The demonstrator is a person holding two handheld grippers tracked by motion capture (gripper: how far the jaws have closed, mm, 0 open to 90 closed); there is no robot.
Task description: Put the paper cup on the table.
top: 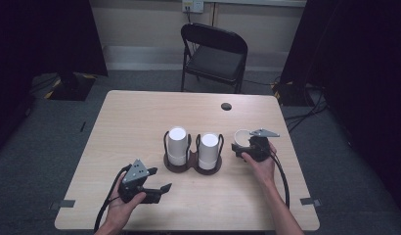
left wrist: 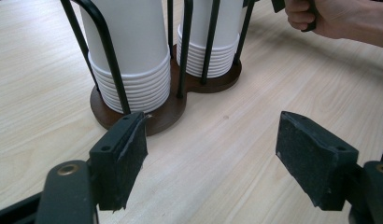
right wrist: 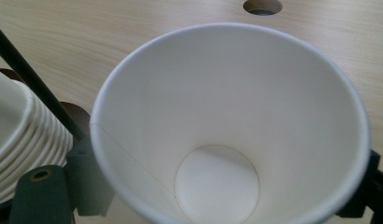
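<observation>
Right gripper [top: 243,145] tilted, jaws flanking paper cup [right wrist: 229,126] — mouth up.

left gripper [top: 162,190] low, fingers [left wrist: 118,161] spread wide; right gripper [top: 237,147] apparently loosened, hand [top: 259,164] behind it.

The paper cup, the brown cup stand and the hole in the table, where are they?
Paper cup [right wrist: 217,93]: right gripper view, its inside wall.
Brown cup stand [left wrist: 157,119]: left gripper view, its wooden base.
Hole in the table [top: 226,106]: high view, its middle.

A black folding chair [top: 215,56] stands behind the wooden bench [top: 140,117], grey floor [top: 52,142] around, dark curtains [top: 37,34] either side.
</observation>
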